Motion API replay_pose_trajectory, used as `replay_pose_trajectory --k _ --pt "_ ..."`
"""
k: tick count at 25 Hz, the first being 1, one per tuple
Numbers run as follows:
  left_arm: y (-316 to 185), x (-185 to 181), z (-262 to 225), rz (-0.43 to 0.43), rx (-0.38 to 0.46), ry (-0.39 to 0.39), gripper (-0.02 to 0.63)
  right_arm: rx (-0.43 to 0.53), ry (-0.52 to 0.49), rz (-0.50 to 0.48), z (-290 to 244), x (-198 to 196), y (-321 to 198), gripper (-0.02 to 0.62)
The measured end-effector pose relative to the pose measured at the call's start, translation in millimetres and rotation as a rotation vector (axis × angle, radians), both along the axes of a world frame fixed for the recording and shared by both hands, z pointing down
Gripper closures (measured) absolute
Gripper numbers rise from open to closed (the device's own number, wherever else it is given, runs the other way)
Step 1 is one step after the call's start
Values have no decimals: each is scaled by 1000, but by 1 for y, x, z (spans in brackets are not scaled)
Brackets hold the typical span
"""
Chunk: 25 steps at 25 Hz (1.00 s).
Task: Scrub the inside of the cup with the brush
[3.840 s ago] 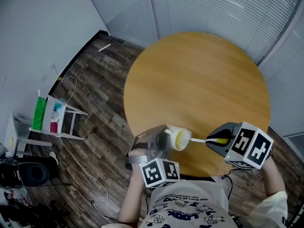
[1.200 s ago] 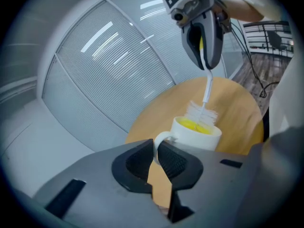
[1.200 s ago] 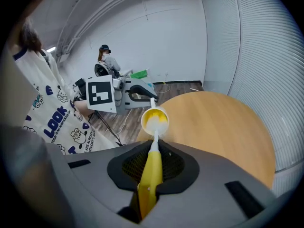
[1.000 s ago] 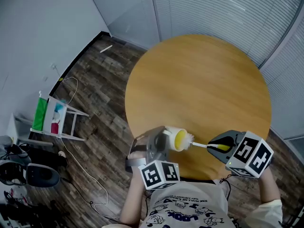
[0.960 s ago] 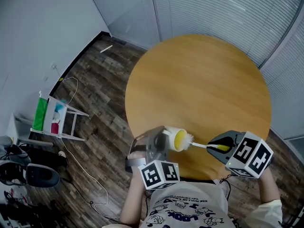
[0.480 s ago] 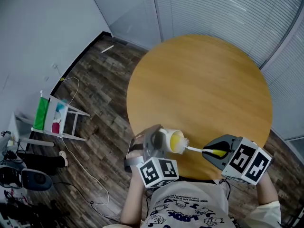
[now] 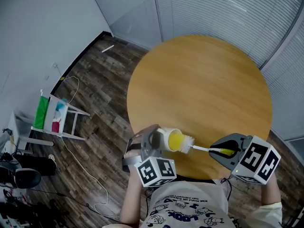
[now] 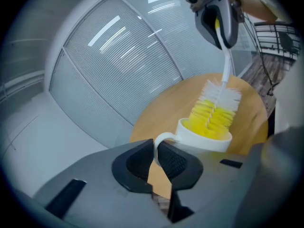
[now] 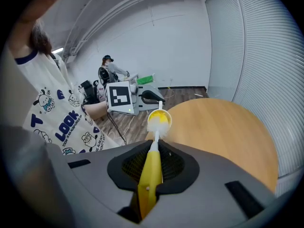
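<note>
round wooden bench [image 7: 199, 89] under everything. shirt [image 7: 190, 213] reads "LOOK", cartoon dog prints around it. left gripper [image 8: 154, 161] sits low at the near bench edge, fingers clamped on the handle of the cup [image 7: 166, 139]. cup is held on its side, mouth facing the right gripper [image 9: 153, 156]. right gripper points left at the cup, fingers closed on the yellow handle of the brush [image 8: 217, 103]. cup: white outside, yellow inside, loop handle. brush: thin white stem, white and yellow bristles, head partly inside the cup mouth
</note>
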<state>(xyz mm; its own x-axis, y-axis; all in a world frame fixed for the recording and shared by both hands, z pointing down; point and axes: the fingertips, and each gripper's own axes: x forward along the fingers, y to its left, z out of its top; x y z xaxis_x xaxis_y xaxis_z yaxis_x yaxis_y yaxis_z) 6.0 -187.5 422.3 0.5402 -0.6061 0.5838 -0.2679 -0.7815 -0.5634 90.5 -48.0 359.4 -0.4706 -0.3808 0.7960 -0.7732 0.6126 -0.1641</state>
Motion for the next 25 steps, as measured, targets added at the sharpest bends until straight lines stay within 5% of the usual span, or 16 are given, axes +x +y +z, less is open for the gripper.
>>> replay_pose_trajectory --k 25 --pt "21 6 -11 35 -47 49 569 1 -47 130 15 16 6 551"
